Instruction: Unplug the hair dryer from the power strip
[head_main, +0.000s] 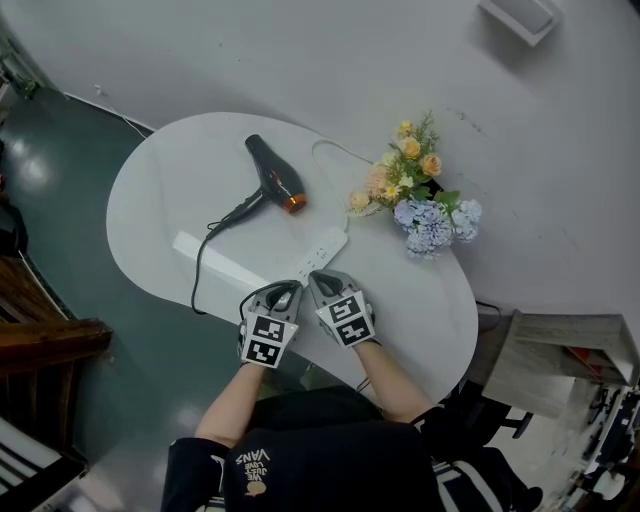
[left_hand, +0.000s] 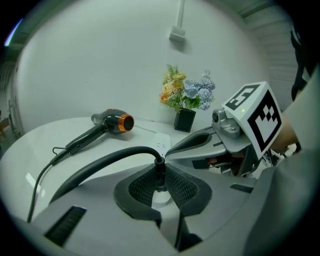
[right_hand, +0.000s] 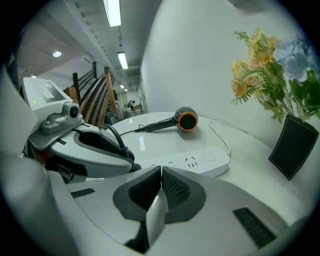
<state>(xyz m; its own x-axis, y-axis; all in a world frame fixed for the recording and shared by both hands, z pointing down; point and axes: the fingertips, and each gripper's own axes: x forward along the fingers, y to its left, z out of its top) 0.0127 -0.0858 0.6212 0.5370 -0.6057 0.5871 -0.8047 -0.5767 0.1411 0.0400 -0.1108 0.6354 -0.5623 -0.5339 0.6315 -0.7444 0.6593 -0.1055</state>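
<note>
The black hair dryer (head_main: 274, 180) with an orange nozzle lies on the white oval table (head_main: 150, 200). Its black cord (head_main: 205, 250) runs down to my left gripper (head_main: 285, 293). In the left gripper view that gripper (left_hand: 160, 175) is shut on the plug (left_hand: 159, 167), which stands upright between the pads. White shows just below the plug; I cannot tell whether its prongs sit in a socket. The white power strip (head_main: 322, 254) lies just beyond both grippers. My right gripper (head_main: 322, 280) is shut on nothing at the strip's near end (right_hand: 161, 175), beside the left one.
A bunch of artificial flowers (head_main: 415, 195) in a dark square pot (right_hand: 292, 145) stands at the table's right. The strip's own white cable (head_main: 335, 150) loops behind the dryer. A long white bar (head_main: 215, 260) lies near the table's left front edge. Dark floor surrounds the table's left.
</note>
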